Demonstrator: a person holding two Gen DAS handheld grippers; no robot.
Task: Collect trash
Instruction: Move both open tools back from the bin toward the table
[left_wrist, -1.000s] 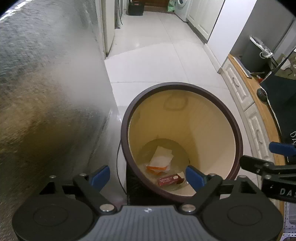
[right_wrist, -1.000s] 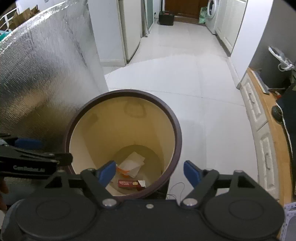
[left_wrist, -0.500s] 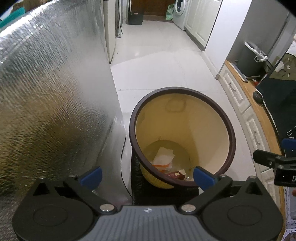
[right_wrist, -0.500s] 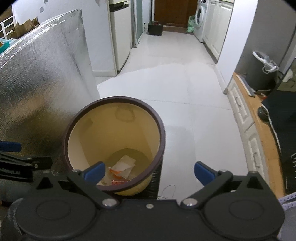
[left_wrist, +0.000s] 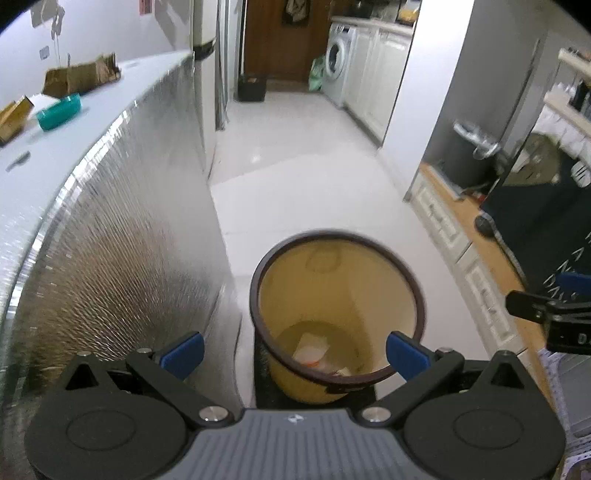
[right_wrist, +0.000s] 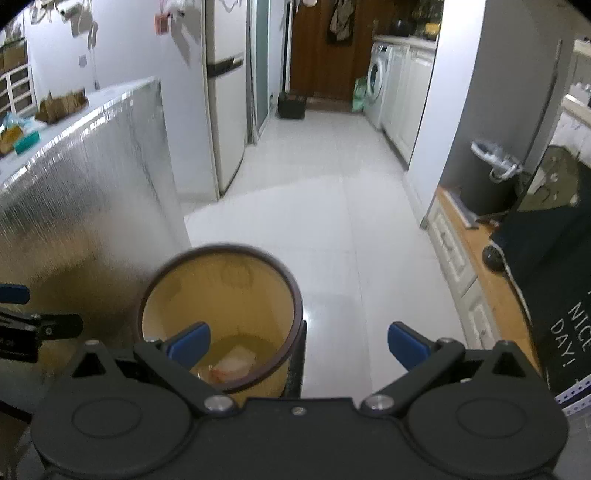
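On the white floor beside the foil-clad desk (left_wrist: 110, 229), brown-rimmed yellow bin (left_wrist: 336, 295) holding white paper and orange scraps (left_wrist: 310, 349), left claw (left_wrist: 293, 350) and right claw (right_wrist: 297, 341) both released and empty, now higher above the bin than before.

A glossy white tiled floor (right_wrist: 332, 229) runs ahead of the tongs to a brown wooden door (right_wrist: 317, 48). A washing machine (right_wrist: 376, 85) stands far ahead on the right, a tall fridge (right_wrist: 225, 110) ahead left, a silvery textured counter side (left_wrist: 122, 251) close left.

"NICE DAY!" (white) on black cloth (right_wrist: 561, 295)
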